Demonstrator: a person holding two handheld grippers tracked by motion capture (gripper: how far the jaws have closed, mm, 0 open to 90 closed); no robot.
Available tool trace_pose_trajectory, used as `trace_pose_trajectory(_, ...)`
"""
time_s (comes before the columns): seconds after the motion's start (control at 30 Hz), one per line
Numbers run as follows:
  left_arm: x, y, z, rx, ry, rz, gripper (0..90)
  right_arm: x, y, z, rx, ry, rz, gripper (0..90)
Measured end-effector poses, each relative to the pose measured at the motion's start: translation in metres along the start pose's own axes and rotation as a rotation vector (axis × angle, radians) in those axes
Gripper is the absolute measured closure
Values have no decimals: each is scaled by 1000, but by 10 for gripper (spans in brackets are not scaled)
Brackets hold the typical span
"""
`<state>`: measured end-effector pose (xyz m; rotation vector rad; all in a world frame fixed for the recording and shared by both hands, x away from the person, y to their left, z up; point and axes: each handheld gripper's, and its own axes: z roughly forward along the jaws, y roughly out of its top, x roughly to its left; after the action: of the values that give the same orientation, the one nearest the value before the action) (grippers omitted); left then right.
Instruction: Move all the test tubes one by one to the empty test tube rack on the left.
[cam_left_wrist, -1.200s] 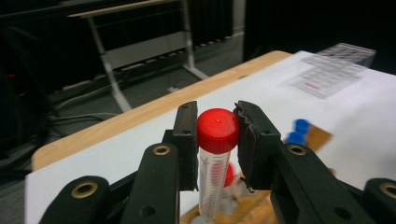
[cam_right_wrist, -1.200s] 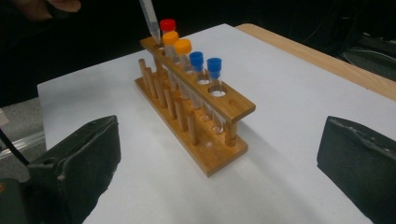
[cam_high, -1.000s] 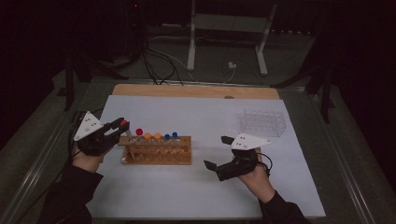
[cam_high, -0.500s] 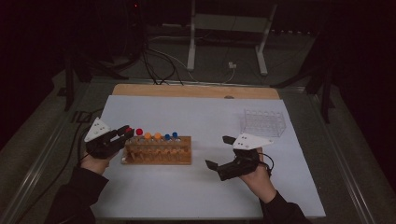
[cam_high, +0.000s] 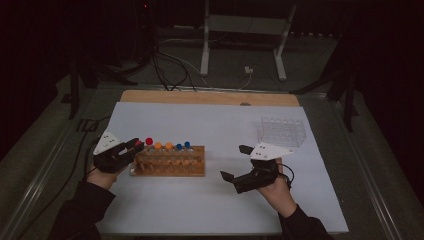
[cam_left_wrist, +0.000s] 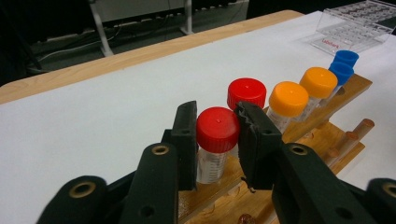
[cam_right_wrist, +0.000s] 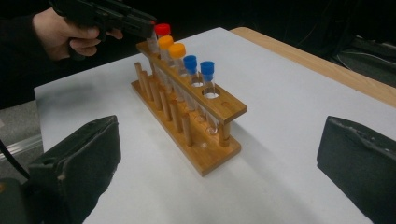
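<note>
Lowered since a second ago, the left tool (cam_high: 131, 148) has come down from above the rack's left end to the level of the caps, while the right tool (cam_high: 235, 162) has kept its place on the right of the desk (cam_high: 210, 120). In the left gripper view its jaws flank the red-capped tube (cam_left_wrist: 216, 140) at the near end of the wooden rack (cam_high: 170, 162); they appear pressed on the cap from both sides, pinching it, though the contact on the left side is hard to make out. That tube sits upright in the rack's end hole, with a second red tube (cam_left_wrist: 246, 92) just behind it, then two orange tubes (cam_left_wrist: 303, 91) and two blue tubes (cam_left_wrist: 343, 65) in the same row. Taking the cap rather than the clear body probably gives the pads a wider, less slippery surface and leaves the tube free to be drawn straight up out of its hole. Over on the right the other tool is spread wide and holds nothing, its pads (cam_right_wrist: 79, 163) aimed at the rack's far end, likely waiting to steady the rack or receive the tube. An empty clear rack (cam_high: 282, 131) stands at the desk's far right, well apart from the wooden one, and looks like the place the tubes are meant for.
</note>
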<state>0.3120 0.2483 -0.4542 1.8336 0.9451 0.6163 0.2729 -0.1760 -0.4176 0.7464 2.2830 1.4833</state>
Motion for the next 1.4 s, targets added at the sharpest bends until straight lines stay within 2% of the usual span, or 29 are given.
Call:
trace_pose_trajectory(0.07, -1, 1, 0, 9, -2, 11, 649, -1, 0, -1, -2, -1, 1, 0)
trace_pose_trajectory(0.17, -3, 5, -6, -8, -1, 6, 472, -1, 1, -2, -5, -4, 0, 0)
trace_pose_trajectory(0.23, -4, 8, -12, -26, -16, -2, 393, -2, 1, -4, -8, -8, -2, 0)
trace_pose_trajectory(0.37, -12, 14, -22, -43, -46, 8, 263, -5, -1, -7, -12, -18, 4, 0)
trace_pose_trajectory(0.43, -18, 16, -25, -50, -65, 10, 187, -6, -2, -9, -16, -28, 9, 0)
trace_pose_trajectory(0.5, -24, 16, -26, -60, -107, 19, 150, -8, -4, -11, -19, -44, 7, 0)
trace_pose_trajectory(0.57, -30, 16, -27, -59, -134, 35, 77, -9, -6, -12, -18, -56, 10, 0)
trace_pose_trajectory(0.6, -33, 15, -27, -61, -159, 41, 74, -10, -7, -13, -19, -62, 10, 0)
trace_pose_trajectory(0.67, -38, 14, -27, -57, -178, 53, 26, -11, -10, -13, -19, -68, 13, 0)
trace_pose_trajectory(0.73, -44, 12, -27, -64, -203, 54, 22, -12, -13, -14, -17, -80, 11, 0)
trace_pose_trajectory(0.87, -56, 5, -25, -62, -214, 94, 15, -13, -17, -15, -16, -96, 13, 0)
trace_pose_trajectory(1.0, -65, -3, -22, -51, -244, 110, 6, -14, -20, -15, -13, -101, 15, 0)
trace_pose_trajectory(1.4, -84, -31, -12, -64, -327, 123, 5, -13, -28, -11, -1, -107, -2, 0)
